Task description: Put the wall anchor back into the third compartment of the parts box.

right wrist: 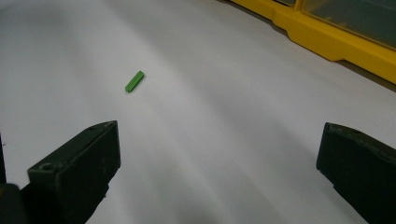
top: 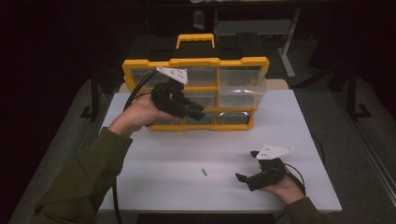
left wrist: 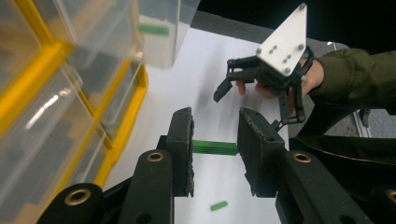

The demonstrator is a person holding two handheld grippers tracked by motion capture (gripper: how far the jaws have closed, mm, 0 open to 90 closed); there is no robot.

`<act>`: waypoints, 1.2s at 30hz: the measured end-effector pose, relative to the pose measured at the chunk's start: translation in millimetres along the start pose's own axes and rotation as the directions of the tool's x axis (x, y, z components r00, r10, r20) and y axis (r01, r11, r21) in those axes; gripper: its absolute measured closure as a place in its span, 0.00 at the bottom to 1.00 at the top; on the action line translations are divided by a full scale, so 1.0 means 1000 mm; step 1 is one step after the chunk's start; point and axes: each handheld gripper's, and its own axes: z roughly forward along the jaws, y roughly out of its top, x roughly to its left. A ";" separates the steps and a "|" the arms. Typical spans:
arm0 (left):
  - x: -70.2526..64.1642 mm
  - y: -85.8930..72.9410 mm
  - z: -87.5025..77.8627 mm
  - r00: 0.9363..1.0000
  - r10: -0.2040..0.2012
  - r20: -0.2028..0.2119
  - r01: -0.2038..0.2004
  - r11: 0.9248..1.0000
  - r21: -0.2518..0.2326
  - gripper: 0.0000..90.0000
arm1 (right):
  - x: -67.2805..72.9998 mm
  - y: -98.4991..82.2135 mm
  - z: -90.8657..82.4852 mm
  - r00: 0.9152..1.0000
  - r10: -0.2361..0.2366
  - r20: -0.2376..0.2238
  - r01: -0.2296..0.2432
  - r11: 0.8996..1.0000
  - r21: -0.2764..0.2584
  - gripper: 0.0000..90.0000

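Two green sticks matter: one already lies in the pulled-out drawer (left wrist: 159,32) of the yellow organizer (top: 196,93); the left gripper (left wrist: 215,149) pinches a second stick (left wrist: 215,148) just short of that drawer; a third stick (right wrist: 134,81) waits ahead of the right gripper (right wrist: 217,172), jaws spread.

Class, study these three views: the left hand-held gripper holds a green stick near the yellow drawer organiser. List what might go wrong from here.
1. The green stick is pinched only by its ends between the left hand-held gripper pads, so it may slip or spin out.
2. One clear drawer juts out of the organiser; a knock from the gripper might pull it farther.
3. A second green piece lies loose on the table; the open right hand-held gripper may nudge it away.
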 end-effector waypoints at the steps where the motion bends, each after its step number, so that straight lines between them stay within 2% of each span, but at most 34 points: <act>1: 0.000 0.000 0.000 1.000 0.000 0.000 0.000 1.000 0.000 0.74 | 0.000 0.000 0.000 1.000 0.000 0.000 0.000 1.000 0.000 0.00; 13: 0.003 0.038 -0.020 1.000 0.016 0.012 -0.016 1.000 -0.015 0.74 | -0.001 0.000 -0.001 1.000 0.008 -0.006 -0.008 1.000 -0.004 0.00; 15: 0.003 0.044 -0.022 1.000 0.008 0.007 -0.008 1.000 -0.019 0.74 | -0.001 0.000 -0.001 1.000 0.008 -0.006 -0.008 1.000 -0.005 0.00; 16: 0.005 0.047 -0.023 1.000 0.023 0.003 -0.023 1.000 -0.014 0.74 | -0.001 0.000 -0.001 1.000 0.007 -0.006 -0.007 1.000 -0.005 0.00; 19: 0.005 0.057 -0.027 1.000 0.019 -0.005 -0.019 1.000 -0.021 0.74 | 0.000 0.000 -0.001 1.000 0.007 -0.006 -0.007 1.000 -0.007 0.00; 23: 0.007 0.074 -0.029 0.999 0.037 -0.018 -0.037 0.999 -0.024 0.74 | 0.000 0.000 -0.001 1.000 0.003 -0.005 -0.003 1.000 -0.006 0.00; 29: 0.009 0.095 -0.025 0.999 0.041 -0.026 -0.042 0.999 -0.033 0.74 | -0.001 0.000 -0.001 1.000 0.006 -0.010 -0.006 1.000 -0.003 0.00; 36: 0.015 0.105 -0.009 0.998 0.038 -0.040 -0.038 0.999 -0.015 0.74 | -0.001 0.000 -0.001 1.000 0.010 -0.007 -0.010 1.000 -0.009 0.00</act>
